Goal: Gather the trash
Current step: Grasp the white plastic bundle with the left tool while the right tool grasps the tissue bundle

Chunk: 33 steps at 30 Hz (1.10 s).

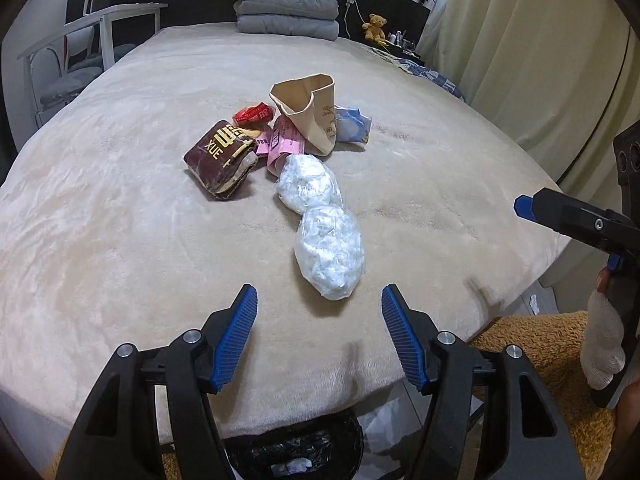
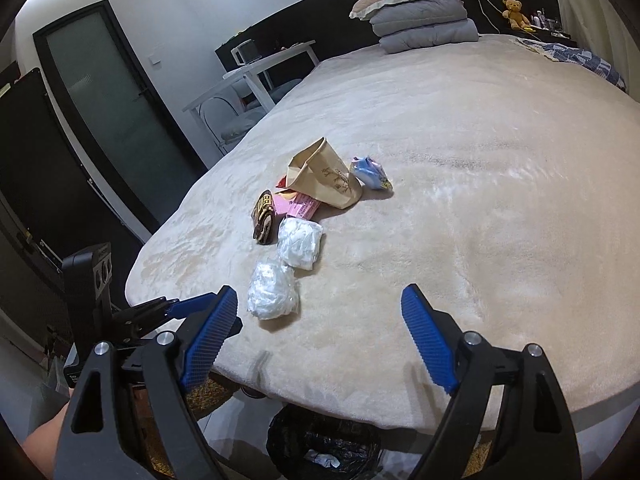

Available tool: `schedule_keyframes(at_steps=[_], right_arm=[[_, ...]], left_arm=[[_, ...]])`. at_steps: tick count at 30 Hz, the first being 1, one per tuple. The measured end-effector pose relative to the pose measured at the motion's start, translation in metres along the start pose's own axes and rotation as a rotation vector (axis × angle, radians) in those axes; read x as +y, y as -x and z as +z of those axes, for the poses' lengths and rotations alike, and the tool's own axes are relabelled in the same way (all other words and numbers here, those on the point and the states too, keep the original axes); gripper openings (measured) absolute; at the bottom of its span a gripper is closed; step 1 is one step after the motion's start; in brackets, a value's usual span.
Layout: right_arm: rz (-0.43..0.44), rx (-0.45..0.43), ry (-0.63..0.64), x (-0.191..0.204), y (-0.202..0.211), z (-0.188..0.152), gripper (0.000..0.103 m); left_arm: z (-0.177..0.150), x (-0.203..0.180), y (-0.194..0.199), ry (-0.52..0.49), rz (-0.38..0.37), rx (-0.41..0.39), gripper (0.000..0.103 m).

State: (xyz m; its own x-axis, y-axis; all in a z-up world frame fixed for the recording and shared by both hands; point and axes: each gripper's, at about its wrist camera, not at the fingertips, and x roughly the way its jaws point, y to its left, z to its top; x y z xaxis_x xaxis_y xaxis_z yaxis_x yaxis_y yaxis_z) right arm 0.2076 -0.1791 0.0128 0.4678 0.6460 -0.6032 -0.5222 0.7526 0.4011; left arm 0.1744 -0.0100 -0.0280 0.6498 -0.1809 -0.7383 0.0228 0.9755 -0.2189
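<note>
A heap of trash lies on the beige bed. It holds two clear bags of white crumpled paper, a brown paper bag, a dark brown snack packet, a pink wrapper, a red wrapper and a blue-white wrapper. My left gripper hangs open just short of the nearer clear bag, holding nothing. My right gripper is open and empty too, over the bed's near edge beside that bag. A bin with a black liner stands on the floor below the edge.
A folded grey quilt with a pillow sits at the headboard, and a teddy bear is on the shelf beside it. A white desk and chair stand to the left of the bed, a curtain to the right. A brown fuzzy rug covers the floor.
</note>
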Motion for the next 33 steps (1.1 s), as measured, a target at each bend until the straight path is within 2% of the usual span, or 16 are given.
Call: schedule_keyframes(at_steps=[6,10,14,16,18,25,33], right_arm=[[-0.003,-0.012,0.010,-0.005,-0.001,0.012,0.084],[-0.030,-0.010,0.030,-0.007,-0.007,0.020,0.084],[-0.044,0.006,0.029,-0.011,-0.015,0.023,0.084],[-0.045,0.013,0.028,-0.011,-0.017,0.023,0.084],[-0.062,0.011,0.030,-0.010,-0.019,0.022,0.084],[-0.064,0.027,0.009,-0.004,-0.035,0.025,0.084],[-0.070,0.058,-0.004,0.008,-0.062,0.029,0.084]], left_arm=[[0.013,-0.005,-0.020,0.021,-0.028,0.027,0.063],[0.021,-0.011,-0.035,0.022,0.021,0.046,0.063],[0.025,-0.011,-0.046,0.043,0.021,0.077,0.061],[0.025,-0.010,-0.048,0.055,0.027,0.086,0.047],[0.026,-0.007,-0.050,0.074,0.027,0.094,0.046],[0.027,0.000,-0.041,0.088,0.021,0.087,0.045],[0.031,0.017,-0.011,0.087,-0.002,0.046,0.045]])
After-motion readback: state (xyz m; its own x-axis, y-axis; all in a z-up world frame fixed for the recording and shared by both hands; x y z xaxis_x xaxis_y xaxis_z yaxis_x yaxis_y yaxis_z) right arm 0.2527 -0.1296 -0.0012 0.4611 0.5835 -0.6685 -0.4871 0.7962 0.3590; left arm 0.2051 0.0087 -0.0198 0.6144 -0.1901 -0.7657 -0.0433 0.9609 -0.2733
